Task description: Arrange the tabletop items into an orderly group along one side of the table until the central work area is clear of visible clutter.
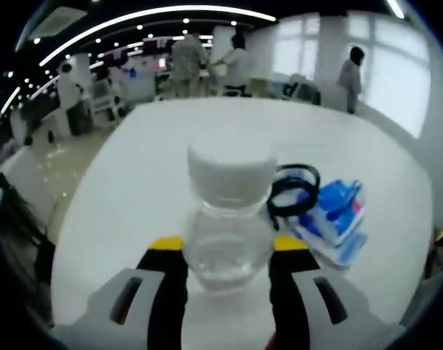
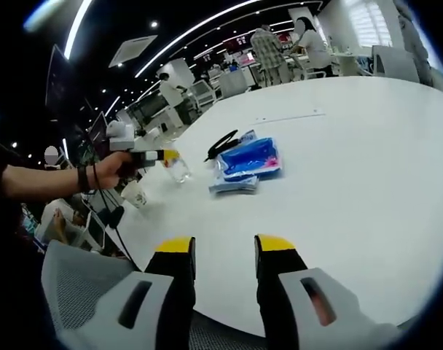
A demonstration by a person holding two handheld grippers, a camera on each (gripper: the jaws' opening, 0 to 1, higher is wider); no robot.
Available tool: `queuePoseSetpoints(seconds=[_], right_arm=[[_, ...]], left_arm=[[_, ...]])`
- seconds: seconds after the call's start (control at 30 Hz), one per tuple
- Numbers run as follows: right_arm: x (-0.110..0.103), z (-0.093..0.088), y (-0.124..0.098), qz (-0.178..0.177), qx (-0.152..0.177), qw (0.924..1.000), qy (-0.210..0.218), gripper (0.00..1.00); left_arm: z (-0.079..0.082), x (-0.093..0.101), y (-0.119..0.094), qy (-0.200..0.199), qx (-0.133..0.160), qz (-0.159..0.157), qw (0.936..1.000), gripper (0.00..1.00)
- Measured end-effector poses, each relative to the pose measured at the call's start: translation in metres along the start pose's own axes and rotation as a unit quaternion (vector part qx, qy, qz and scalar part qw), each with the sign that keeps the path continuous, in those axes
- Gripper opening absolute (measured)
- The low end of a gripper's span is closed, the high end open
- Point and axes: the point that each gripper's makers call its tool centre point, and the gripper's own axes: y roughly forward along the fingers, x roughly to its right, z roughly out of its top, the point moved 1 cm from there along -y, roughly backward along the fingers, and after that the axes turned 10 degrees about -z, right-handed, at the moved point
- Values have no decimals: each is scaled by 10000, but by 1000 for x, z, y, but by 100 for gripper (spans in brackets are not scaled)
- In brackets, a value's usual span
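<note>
White table [image 2: 367, 146] mostly bare, left gripper [image 1: 227, 257] clamps the clear bottle [image 1: 229, 219] near the blue packs [image 2: 247, 164] and black band [image 1: 294, 191], right gripper [image 2: 223, 251] parted and empty; I'd set it upright just beside them

Each tool [image 2: 221, 251] has grey bodies, black jaws and yellow tips.

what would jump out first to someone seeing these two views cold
The clear plastic bottle with a white cap, clamped between the left gripper jaws near the table's edge. Next, the blue packet with a black cable loop beside it; the right gripper hangs open, well back.
</note>
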Motion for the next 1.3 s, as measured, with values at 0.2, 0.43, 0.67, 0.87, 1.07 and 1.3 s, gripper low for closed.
queuePoseSetpoints(seconds=[0.2, 0.43, 0.67, 0.87, 1.07, 1.3], right_arm=[[2, -1, 0, -12, -17, 10000, 43, 31], [3, -1, 1, -13, -58, 10000, 46, 31], [4, -2, 3, -21, -96, 9999, 38, 31], [6, -3, 3, -53, -126, 9999, 8, 32], [6, -5, 3, -79, -148, 9999, -20, 36], [5, -8, 4, -98, -191, 9997, -93, 39]], left_arm=[[5, -19, -2, 8, 22, 160, 9999, 39], [12, -52, -7, -236, 147, 463, 9985, 39], [25, -78, -8, -247, 256, 685, 9970, 39], [35, -94, -3, -318, 345, 820, 9955, 39], [40, -103, 3, -358, 395, 881, 9947, 39], [44, -113, 11, -345, 416, 929, 9942, 39]])
